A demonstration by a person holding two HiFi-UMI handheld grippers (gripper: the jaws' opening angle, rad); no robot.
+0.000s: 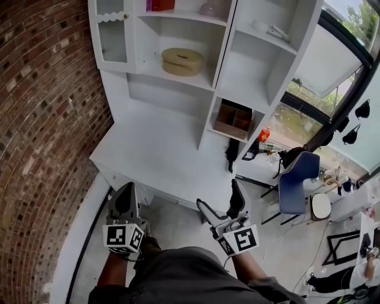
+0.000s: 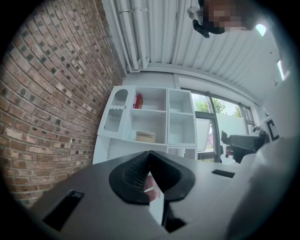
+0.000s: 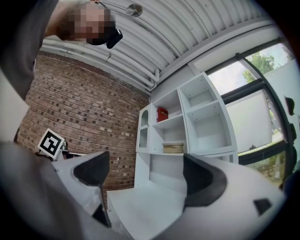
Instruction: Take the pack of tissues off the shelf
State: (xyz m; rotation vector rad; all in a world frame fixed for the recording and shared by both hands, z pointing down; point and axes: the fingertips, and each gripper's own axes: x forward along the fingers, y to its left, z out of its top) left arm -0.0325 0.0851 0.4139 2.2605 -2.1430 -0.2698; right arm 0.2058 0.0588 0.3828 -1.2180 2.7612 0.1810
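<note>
A beige tissue box (image 1: 181, 61) with a slot on top lies on a middle shelf of the white shelf unit (image 1: 208, 77); it also shows in both gripper views (image 2: 146, 137) (image 3: 173, 148). A red pack (image 1: 160, 5) (image 2: 138, 101) (image 3: 161, 114) stands on the shelf above. My left gripper (image 1: 125, 191) (image 2: 150, 161) is shut, with nothing of the shelf's in it, low before the desk. My right gripper (image 1: 221, 200) (image 3: 145, 173) is open and empty, beside it. Both are well short of the shelves.
A white desktop (image 1: 160, 148) juts out below the shelves. A brick wall (image 1: 47, 119) runs along the left. A small wooden organizer (image 1: 233, 119) sits in a lower right cubby. A blue chair (image 1: 297, 184) and windows are at the right.
</note>
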